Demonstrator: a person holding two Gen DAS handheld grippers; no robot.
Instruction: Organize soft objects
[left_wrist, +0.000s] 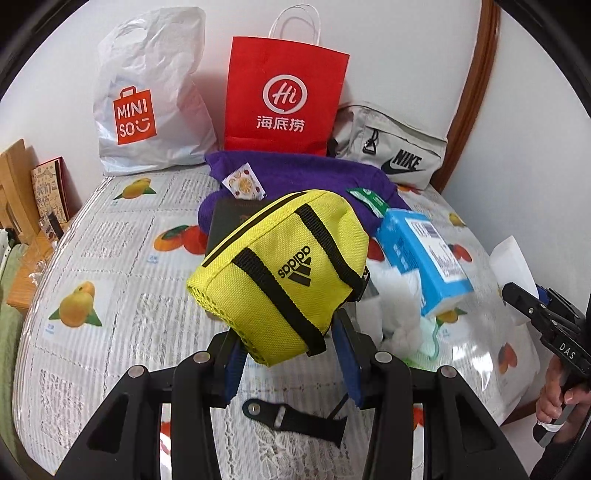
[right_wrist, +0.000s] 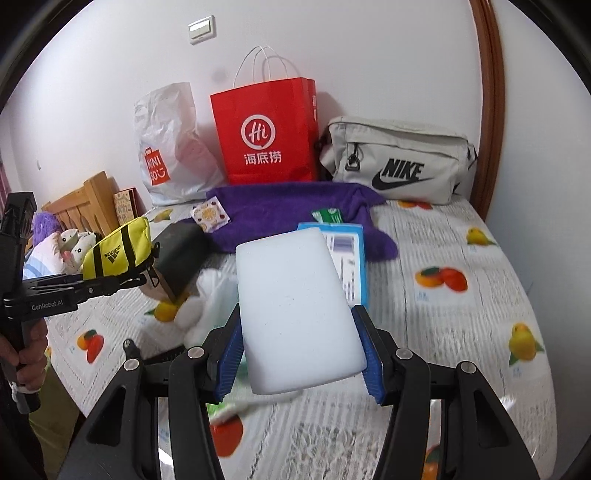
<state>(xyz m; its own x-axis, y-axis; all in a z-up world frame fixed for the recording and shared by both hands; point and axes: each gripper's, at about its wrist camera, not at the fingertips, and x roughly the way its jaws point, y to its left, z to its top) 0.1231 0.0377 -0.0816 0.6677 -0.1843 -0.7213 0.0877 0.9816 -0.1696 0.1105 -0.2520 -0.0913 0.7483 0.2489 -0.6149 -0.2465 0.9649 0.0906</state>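
Left tool: clamped on the yellow Adidas pouch, held above the bed.
Right tool: gripping the white foam block.

- left gripper: matte black frame, angular arms with triangular cut-outs either side of the fingers
- fingers: black outer shells, blue ribbed pads on the inner faces
- round silver screw heads at the arm pivots, two per side, outboard of the blue pads
- right gripper: same build, black arms, blue ribbed pads, silver pivot screws
- white "GenRobot.AI" lettering on the left gripper's black side bar, seen from the right wrist view
- white "DAS" lettering on the right gripper's body, behind its black fingers
- both have black pistol-style handles; white band low on each handle
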